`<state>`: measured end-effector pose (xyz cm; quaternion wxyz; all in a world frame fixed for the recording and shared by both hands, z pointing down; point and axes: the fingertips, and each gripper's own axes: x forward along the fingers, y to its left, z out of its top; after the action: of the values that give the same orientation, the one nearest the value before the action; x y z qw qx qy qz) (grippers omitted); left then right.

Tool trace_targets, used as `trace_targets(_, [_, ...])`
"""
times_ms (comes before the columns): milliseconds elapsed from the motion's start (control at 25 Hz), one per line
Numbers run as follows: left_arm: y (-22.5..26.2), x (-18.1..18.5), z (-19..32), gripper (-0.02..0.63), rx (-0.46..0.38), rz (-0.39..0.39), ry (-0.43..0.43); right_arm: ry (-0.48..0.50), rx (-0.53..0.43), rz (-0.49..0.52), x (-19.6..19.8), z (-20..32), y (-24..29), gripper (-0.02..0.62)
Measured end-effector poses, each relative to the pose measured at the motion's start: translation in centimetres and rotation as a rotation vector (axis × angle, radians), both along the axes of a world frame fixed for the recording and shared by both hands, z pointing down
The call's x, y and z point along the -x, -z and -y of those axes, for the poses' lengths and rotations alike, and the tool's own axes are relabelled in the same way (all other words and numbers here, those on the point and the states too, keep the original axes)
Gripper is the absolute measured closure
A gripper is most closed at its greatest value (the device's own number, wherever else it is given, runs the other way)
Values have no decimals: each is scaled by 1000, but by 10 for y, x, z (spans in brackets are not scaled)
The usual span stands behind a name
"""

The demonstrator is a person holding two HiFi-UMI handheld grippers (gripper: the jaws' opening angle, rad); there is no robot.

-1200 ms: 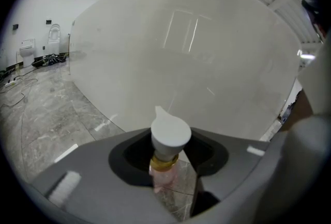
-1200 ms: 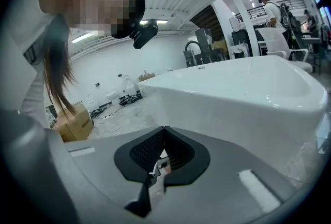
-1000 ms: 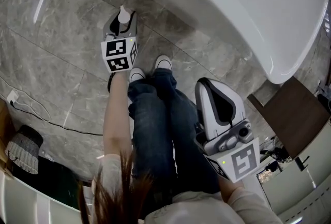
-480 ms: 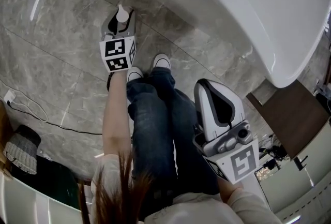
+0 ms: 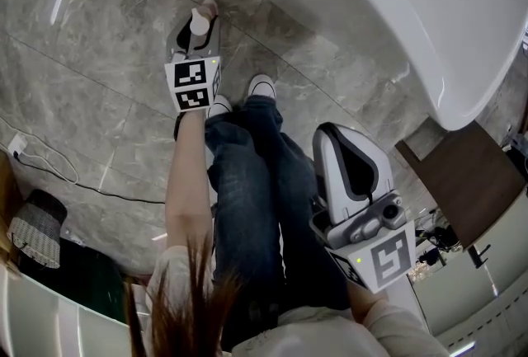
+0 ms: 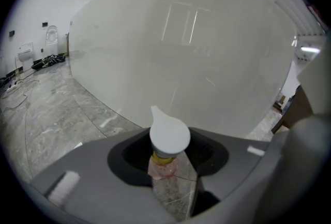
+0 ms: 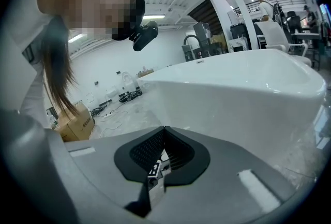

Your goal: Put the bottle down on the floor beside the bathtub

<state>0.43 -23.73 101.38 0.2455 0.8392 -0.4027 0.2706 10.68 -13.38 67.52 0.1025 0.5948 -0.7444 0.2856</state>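
Note:
A small pinkish bottle (image 6: pixel 166 168) with a white cap (image 6: pixel 169 136) sits between the jaws of my left gripper (image 6: pixel 170 176), which is shut on it below the cap. In the head view the left gripper (image 5: pixel 198 32) holds the bottle (image 5: pixel 200 20) out over the grey marble floor (image 5: pixel 107 42), close to the foot of the white bathtub (image 5: pixel 396 9). The tub wall (image 6: pixel 181 52) fills the left gripper view. Whether the bottle's base touches the floor is hidden. My right gripper (image 5: pixel 332 133) hangs over the person's legs, shut and empty, its fingertips (image 7: pixel 164 131) meeting.
The person's white shoes (image 5: pixel 261 86) stand just behind the bottle. A cable (image 5: pixel 41 166) and a woven basket (image 5: pixel 37 227) lie at the left. A dark wooden stand (image 5: pixel 462 182) is at the right, beside the tub's end. Cardboard boxes (image 7: pixel 77 119) sit far off.
My left gripper has edged the bottle slightly lower and nearer the tub's foot. The right gripper has stayed put.

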Motion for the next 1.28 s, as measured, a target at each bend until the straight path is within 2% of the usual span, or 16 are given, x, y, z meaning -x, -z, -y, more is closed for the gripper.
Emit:
trace_targets(200, [-1,-5,0,394,40,23,-53,-35,33,41,0,2,8,597])
trace_targets(360, [0,-15,4,394,80,54,-114,-32,59,3,-6,-9,18,597])
trace_targets(560, [-1,-9,3,394,145,114,-145,-44,107,-3,-9,-20,33,597])
trace_targets(760, [-3,-3,1,394,176,145,-132,-51,106,-18,-9,-23,51,597])
trace_targets(1000, [-1,-26,0,382,193,107,-135,-71,133,4,-4,-28,45,597])
trace_targets(1280, [-8,-11,-2,352,195,116,-113,-81,152,60,6,-23,43,597])
